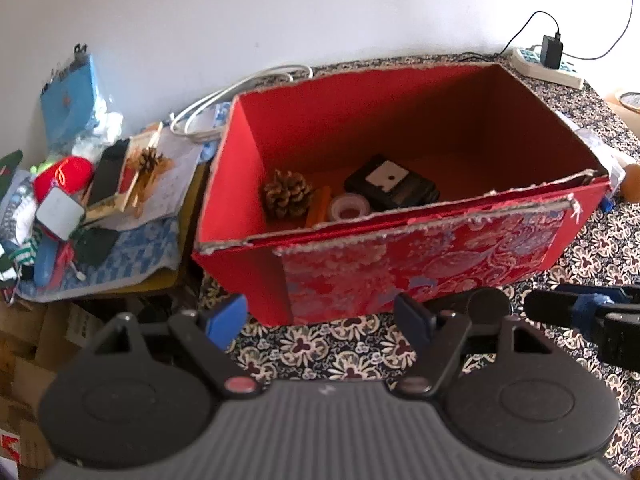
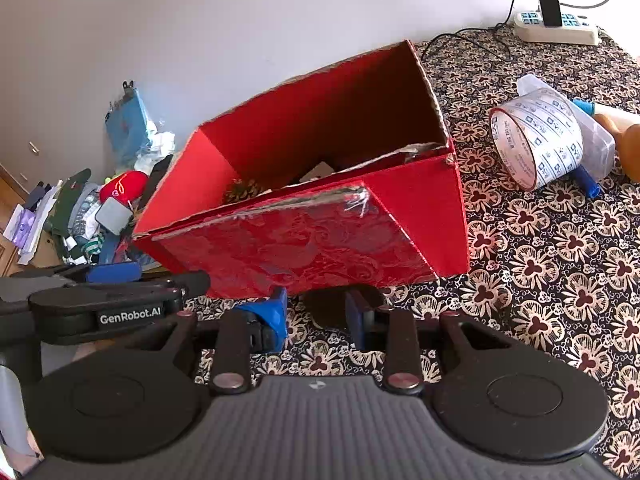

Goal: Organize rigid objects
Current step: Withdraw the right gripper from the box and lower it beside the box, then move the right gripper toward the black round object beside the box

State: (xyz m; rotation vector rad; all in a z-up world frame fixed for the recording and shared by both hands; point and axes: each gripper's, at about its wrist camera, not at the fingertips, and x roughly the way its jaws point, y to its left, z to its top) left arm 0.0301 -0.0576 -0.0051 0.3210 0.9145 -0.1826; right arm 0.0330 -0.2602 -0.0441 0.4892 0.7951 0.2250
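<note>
An open red cardboard box (image 1: 420,264) stands on the floral cloth; it also shows in the right wrist view (image 2: 304,240). Inside lie a pine cone (image 1: 286,193), an orange piece (image 1: 319,206), a clear tape roll (image 1: 349,207) and a black device with a white label (image 1: 394,186). My left gripper (image 1: 322,316) is open and empty, just in front of the box. My right gripper (image 2: 316,312) is open and empty near the box's front corner. A large printed tape roll (image 2: 536,136) lies on the cloth right of the box.
A cluttered side table (image 1: 100,200) with a red cap, books and bags stands left of the box. A power strip (image 2: 556,28) with a charger and cables sits at the back right. A plastic bag, blue tube and orange object (image 2: 624,136) lie by the tape roll.
</note>
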